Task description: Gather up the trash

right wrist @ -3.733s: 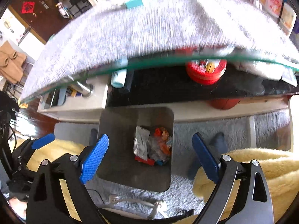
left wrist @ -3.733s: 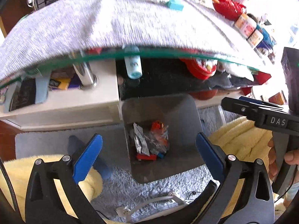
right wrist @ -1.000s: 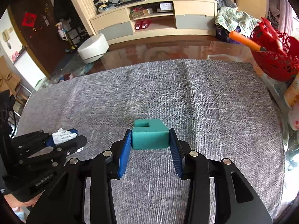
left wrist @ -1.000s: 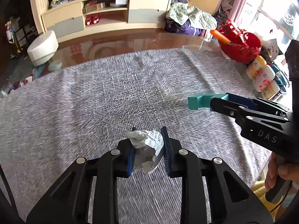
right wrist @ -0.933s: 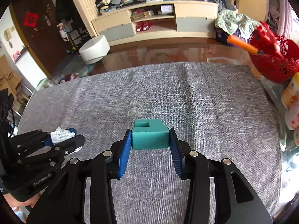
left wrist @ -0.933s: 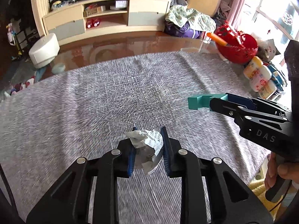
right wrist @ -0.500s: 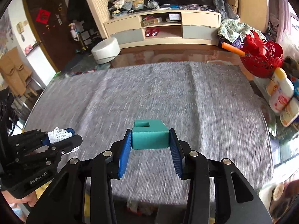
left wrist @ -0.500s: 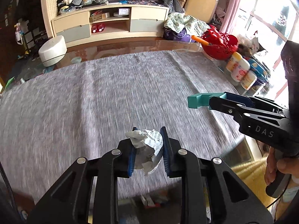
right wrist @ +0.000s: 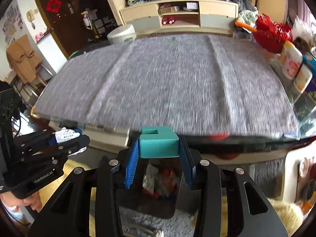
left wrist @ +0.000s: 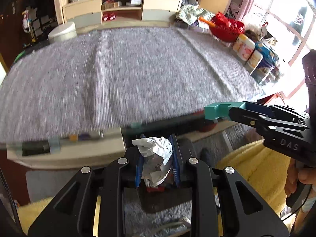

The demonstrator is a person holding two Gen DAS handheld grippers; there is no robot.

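Right wrist: bin (right wrist: 173, 207) trash (right wrist: 158, 181) beneath claw (right wrist: 159, 165)

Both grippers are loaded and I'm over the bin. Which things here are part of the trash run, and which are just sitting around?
Part of the job:
- crumpled paper in the left gripper
- teal block in the right gripper
- trash bin on the floor below, already holding wrappers

Just lying about:
- red basket
- wipe canisters
- grey tablecloth
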